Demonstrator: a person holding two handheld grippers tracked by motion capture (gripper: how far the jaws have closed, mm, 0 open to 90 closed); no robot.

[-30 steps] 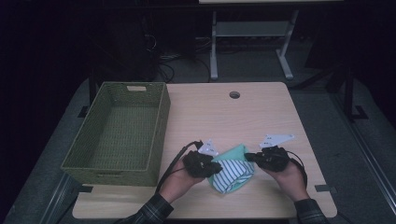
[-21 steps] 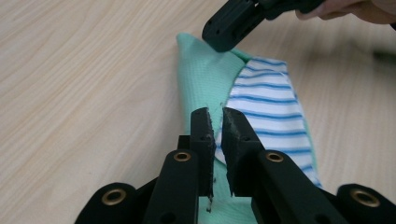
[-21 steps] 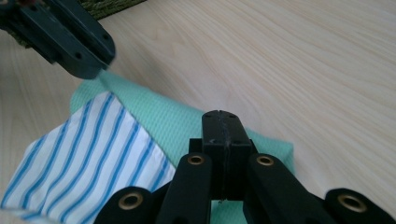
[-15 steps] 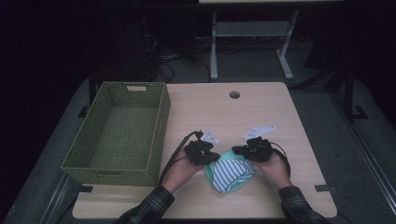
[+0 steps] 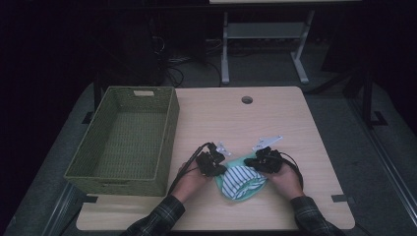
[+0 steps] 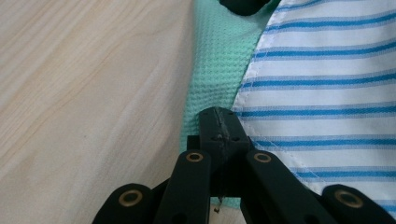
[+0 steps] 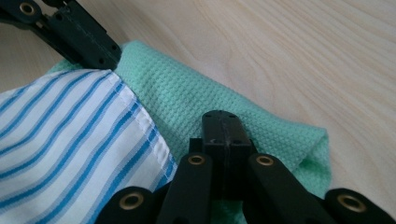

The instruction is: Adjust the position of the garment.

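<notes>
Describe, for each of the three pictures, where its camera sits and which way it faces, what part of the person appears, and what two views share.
High view: above the person's side, looking forward and down on the table; forearms, hands, both hand-held grippers, a basket.
Left gripper view: on the left hand-held gripper, along its shut jaws at the green cloth and striped cloth.
Right gripper view: on the right hand-held gripper, jaws shut on the green cloth.
Shared: both gripper views show both cloths and bare wood.

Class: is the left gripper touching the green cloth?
Touching. The left gripper view shows the left gripper with fingers closed on the green cloth at its edge.
</notes>
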